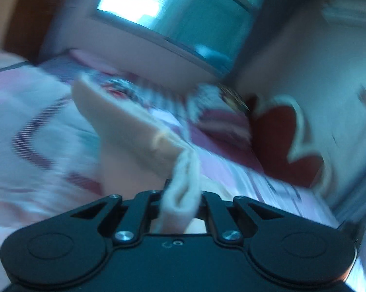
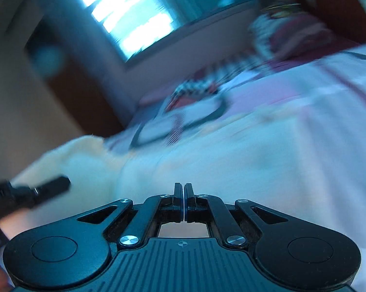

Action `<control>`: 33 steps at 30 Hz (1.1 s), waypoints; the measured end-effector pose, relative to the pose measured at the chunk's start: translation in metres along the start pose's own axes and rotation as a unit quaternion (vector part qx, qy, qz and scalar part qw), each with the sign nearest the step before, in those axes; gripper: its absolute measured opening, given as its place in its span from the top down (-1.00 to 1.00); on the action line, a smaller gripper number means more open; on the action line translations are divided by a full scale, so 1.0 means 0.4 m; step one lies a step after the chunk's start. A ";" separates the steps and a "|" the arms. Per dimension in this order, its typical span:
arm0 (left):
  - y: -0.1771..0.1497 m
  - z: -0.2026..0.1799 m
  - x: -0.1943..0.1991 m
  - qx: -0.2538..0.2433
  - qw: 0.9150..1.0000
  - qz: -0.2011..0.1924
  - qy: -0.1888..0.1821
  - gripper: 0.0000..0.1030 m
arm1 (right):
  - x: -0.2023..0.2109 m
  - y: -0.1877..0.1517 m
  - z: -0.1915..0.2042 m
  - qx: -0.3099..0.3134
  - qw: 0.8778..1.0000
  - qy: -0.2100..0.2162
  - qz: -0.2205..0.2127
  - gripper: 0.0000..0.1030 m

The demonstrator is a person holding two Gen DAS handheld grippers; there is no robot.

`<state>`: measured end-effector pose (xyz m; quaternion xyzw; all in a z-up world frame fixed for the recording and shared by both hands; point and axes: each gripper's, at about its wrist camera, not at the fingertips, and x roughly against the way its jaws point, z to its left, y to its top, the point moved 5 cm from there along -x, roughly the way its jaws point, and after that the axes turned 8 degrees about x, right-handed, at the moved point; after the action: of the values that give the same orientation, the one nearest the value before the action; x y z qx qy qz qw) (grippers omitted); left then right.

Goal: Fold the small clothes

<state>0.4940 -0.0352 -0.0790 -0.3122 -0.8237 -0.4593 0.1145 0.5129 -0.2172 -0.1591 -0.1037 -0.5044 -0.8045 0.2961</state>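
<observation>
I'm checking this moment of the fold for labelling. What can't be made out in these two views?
- Left wrist view: motion blur hides what garment the cream cloth is; the left gripper is shut on its white edge, which covers the pads.
- Right wrist view: blur smears the bedspread; the right gripper is shut, empty.
- Right wrist view: the other gripper at the left edge is cut off.
</observation>
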 end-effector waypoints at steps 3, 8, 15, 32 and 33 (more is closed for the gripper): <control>-0.059 -0.104 -0.058 -0.045 0.998 0.034 -0.021 0.90 | 0.103 0.033 -0.109 -0.037 0.998 -0.030 -0.028 1.00; -0.239 -0.212 -0.195 -0.092 0.979 0.179 -0.040 0.04 | 0.226 0.057 -0.235 -0.078 0.994 -0.057 -0.045 1.00; -0.153 -0.153 -0.069 -0.080 0.990 0.102 -0.052 -0.12 | 0.250 0.073 -0.224 -0.076 0.996 -0.017 -0.033 0.99; -0.028 0.141 -0.173 -0.017 0.992 0.092 0.080 -0.19 | 0.014 0.057 -0.136 -0.014 0.998 0.033 0.054 -0.13; -0.031 0.145 -0.172 -0.015 0.992 0.095 0.079 -0.19 | -0.001 0.056 -0.142 -0.016 0.997 0.034 0.062 -0.13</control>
<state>0.5458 -0.0200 -0.1522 -0.3530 -0.7717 -0.4821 0.2179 0.5337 -0.2738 -0.1690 -0.1124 -0.4736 -0.7958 0.3603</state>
